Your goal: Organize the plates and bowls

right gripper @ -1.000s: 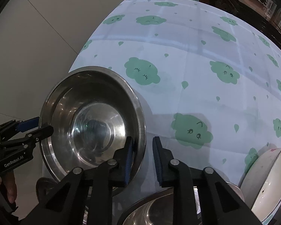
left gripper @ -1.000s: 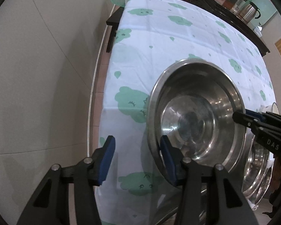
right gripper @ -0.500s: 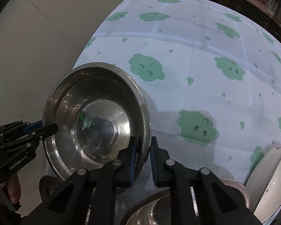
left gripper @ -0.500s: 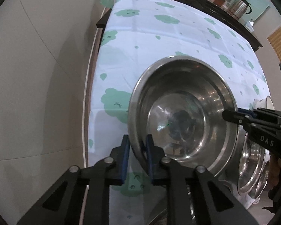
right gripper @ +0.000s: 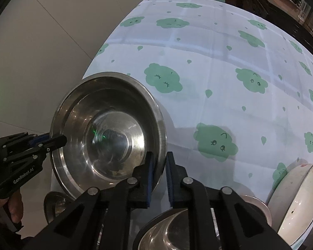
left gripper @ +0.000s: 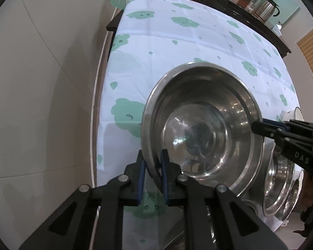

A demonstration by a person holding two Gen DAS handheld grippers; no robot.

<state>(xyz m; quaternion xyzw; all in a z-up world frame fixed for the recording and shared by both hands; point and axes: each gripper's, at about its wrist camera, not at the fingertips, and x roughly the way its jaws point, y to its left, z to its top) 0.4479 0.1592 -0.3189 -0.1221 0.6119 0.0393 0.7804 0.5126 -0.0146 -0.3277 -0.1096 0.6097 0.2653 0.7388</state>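
I have the steel bowl pinched by its rim from two sides, tilted up on edge over the near end of the worktop, its hollow facing both cameras. My left claw is nearly shut and closing in, its blue pads on either side of the bowl's lower rim. My right claw is likewise nearly shut and closing, clamped on the opposite edge of the same rim. In the left view the right claw reaches in from the right side and meets the rim there. Below the bowl, more steel bowls stand on edge. A white enamel dish leans at the right in the right wrist view. The cloth on the worktop is white with green cloud faces.
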